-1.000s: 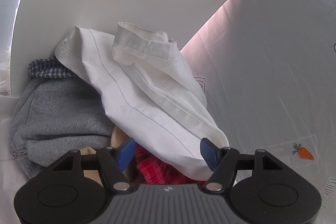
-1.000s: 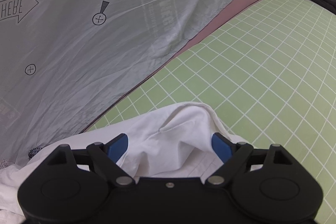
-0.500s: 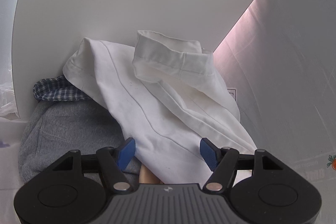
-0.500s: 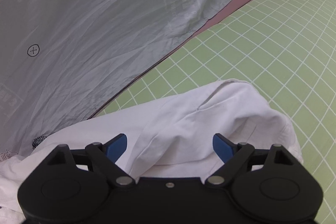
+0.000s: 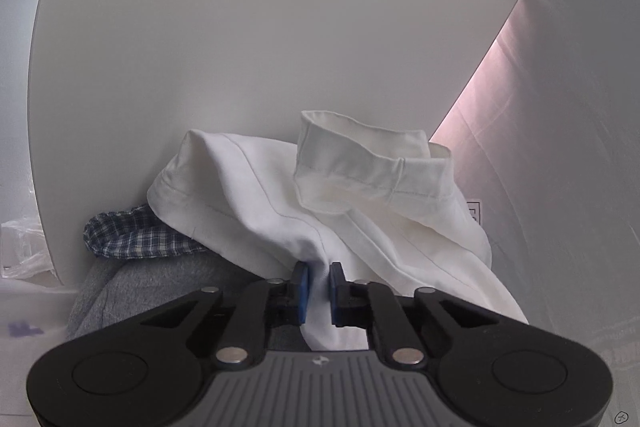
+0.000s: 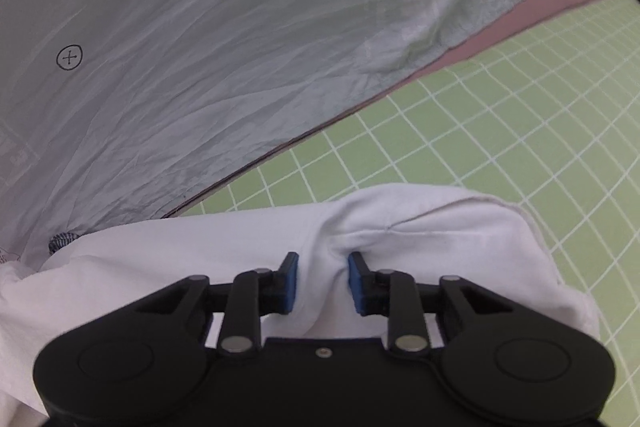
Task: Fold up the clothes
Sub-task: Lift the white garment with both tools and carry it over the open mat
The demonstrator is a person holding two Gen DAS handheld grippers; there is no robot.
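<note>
— While it lies on the pile, who grips the white garment point(image 5: 340, 227)?
— Both: left gripper point(image 5: 318, 285) pinches a fold; right gripper point(image 6: 322, 277) clamps cloth bunched over the green mat point(image 6: 500, 131).

One second ago both grippers stood wide open; now both are closed on cloth. The left gripper point(image 5: 318, 283) has moved forward and pinches a fold of the white garment point(image 5: 344, 211) between its blue pads. The red cloth that showed below it is no longer in view. The right gripper point(image 6: 322, 281) has also come closer, and its pads now squeeze a bunched ridge of the same white garment point(image 6: 420, 227).
</note>
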